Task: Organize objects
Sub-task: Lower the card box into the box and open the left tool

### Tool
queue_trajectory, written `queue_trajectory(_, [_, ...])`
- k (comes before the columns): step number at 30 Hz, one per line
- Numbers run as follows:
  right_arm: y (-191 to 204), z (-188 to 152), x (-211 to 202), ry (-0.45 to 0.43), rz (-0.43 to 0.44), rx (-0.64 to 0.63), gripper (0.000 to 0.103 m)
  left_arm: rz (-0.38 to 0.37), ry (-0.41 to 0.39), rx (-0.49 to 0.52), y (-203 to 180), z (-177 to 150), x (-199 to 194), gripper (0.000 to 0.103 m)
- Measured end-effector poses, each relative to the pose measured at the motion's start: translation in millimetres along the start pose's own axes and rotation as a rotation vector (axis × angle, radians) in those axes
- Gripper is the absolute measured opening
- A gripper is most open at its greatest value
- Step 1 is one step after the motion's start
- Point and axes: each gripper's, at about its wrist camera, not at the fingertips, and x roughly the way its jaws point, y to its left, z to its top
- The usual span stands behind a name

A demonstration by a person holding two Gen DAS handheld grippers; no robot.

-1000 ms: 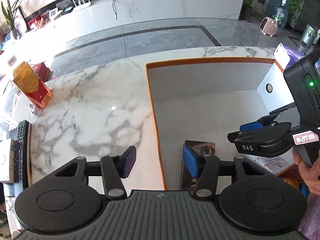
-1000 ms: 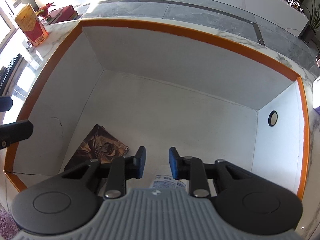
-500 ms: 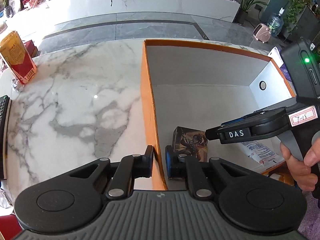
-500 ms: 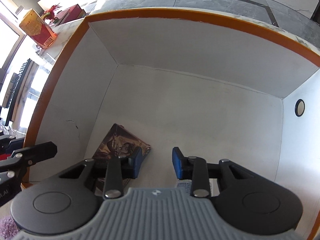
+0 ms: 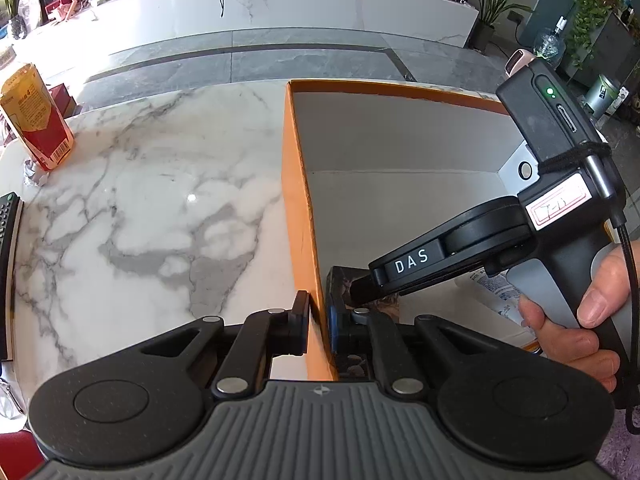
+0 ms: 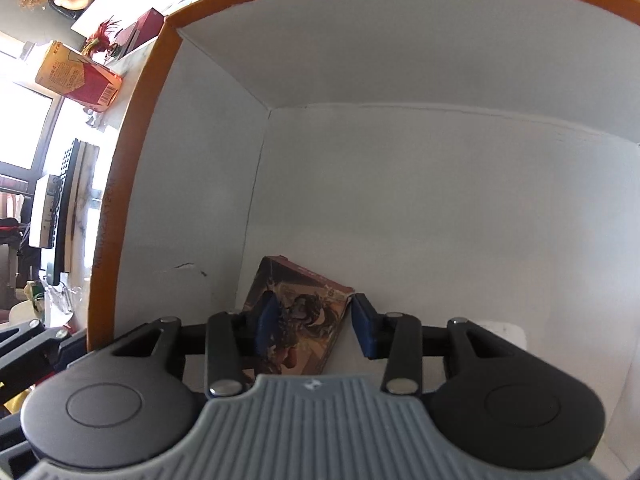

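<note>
Atop a marble surface [image 5: 152, 208], an orange-rimmed box [image 5: 298, 200] with white inner walls stands at the right side, its left wall running straight toward the camera. Inside the box, low against that left wall near the corner closest to the cameras, a dark illustrated book [image 6: 304, 320] leans tilted on the white floor. A printed paper packet [image 5: 494, 286] lies on the box floor farther right, partly hidden. Outside the box, a red-and-yellow carton [image 5: 36, 116] stands near the surface's far left corner, and a keyboard [image 5: 8, 272] lies along the left edge. The left tongs [image 5: 318, 322] are clamped tight on the box's left wall, one pad outside and one inside. The right tongs [image 6: 312, 328], held by a hand [image 5: 580, 320] on the grip, reach down into the box with jaws partly apart and opening; the book sits between the pads, which do not press it.
</note>
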Motion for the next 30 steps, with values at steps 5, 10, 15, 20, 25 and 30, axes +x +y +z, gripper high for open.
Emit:
queue_trajectory(5, [7,0,9,0.053,0.068,0.034,0.039,0.014,0.007,0.015,-3,-3,-2,0.011])
queue_trajectory(10, [22,-3,10,0.052,0.040,-0.011,0.040,0.031,0.003,0.029,-6,-9,-5,0.011])
queue_trajectory(15, [29,-3,9,0.050,0.029,-0.031,0.042,0.057,0.001,0.043,-9,-10,-5,0.011])
queue_trajectory(20, [39,-7,-4,-0.015,-0.033,-0.095,0.050,0.049,-0.020,0.013,-6,-11,-10,0.014])
queue_trajectory(25, [34,-11,-24,-0.063,-0.059,-0.128,0.050,0.071,-0.053,0.002,-6,-7,-19,0.014])
queue_trajectory(30, [15,-13,-37,-0.138,-0.179,-0.172,0.070,0.083,-0.056,0.023,-12,-5,-20,0.017])
